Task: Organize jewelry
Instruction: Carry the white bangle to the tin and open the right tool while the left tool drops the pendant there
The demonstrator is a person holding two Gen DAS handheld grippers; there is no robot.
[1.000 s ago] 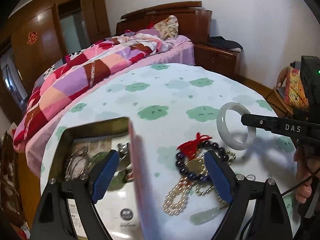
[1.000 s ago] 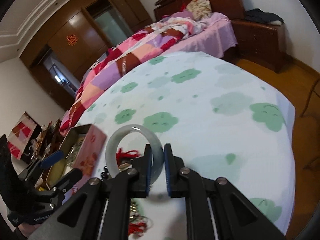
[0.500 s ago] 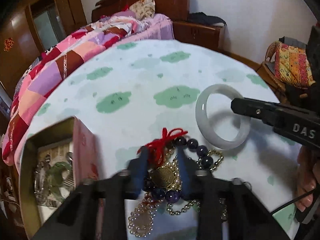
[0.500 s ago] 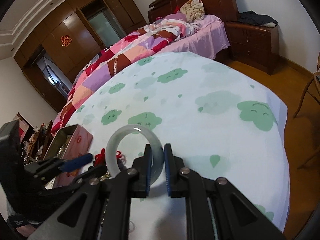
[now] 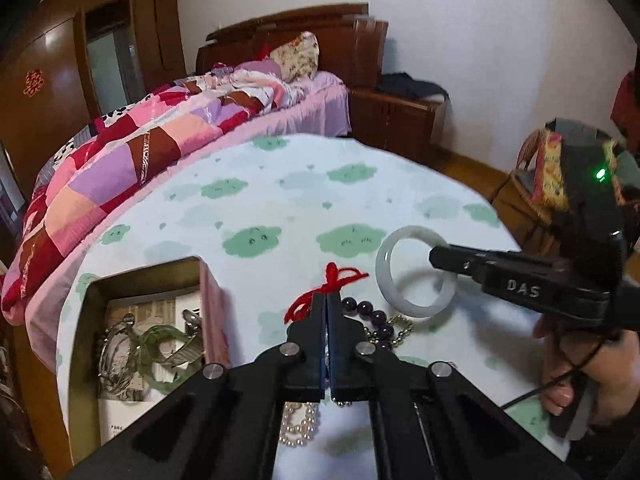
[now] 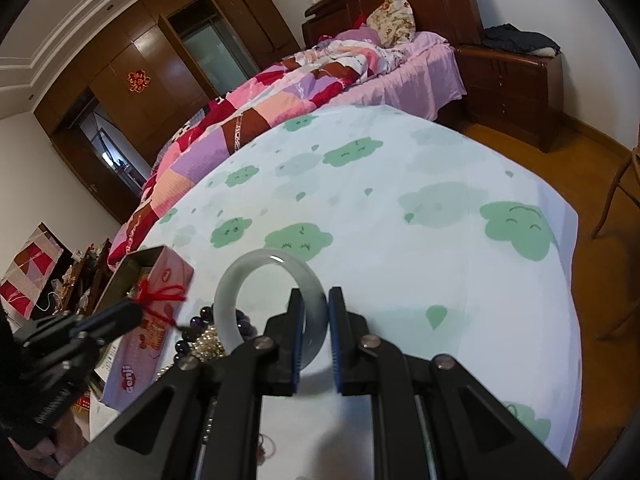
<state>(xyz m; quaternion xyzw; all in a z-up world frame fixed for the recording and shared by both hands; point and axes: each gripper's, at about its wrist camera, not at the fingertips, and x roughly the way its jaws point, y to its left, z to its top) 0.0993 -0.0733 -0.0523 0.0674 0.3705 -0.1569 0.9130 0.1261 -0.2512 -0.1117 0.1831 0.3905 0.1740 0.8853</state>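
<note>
- The left gripper (image 5: 328, 300) pinches the red knotted cord (image 5: 320, 288) of a dark purple bead bracelet (image 5: 368, 312), at 3 o'clock from the open pink tin box (image 5: 212, 304).
- The right gripper (image 6: 314, 320) clamps the pale jade bangle (image 6: 240, 280) above the cloud-printed worktop (image 6: 400, 240).

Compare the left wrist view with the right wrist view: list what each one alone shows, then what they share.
Only the left wrist view looks down into the open tin, showing the green bangle and silver pieces inside; it also shows the pearl strand and the hand holding the right gripper.

Only the right wrist view shows the tin's pink printed side and a wooden chair at the right edge.

Both show the pale jade bangle clamped by the right gripper, the red cord pinched by the left gripper, the purple beads, and the cloud-print cloth.
</note>
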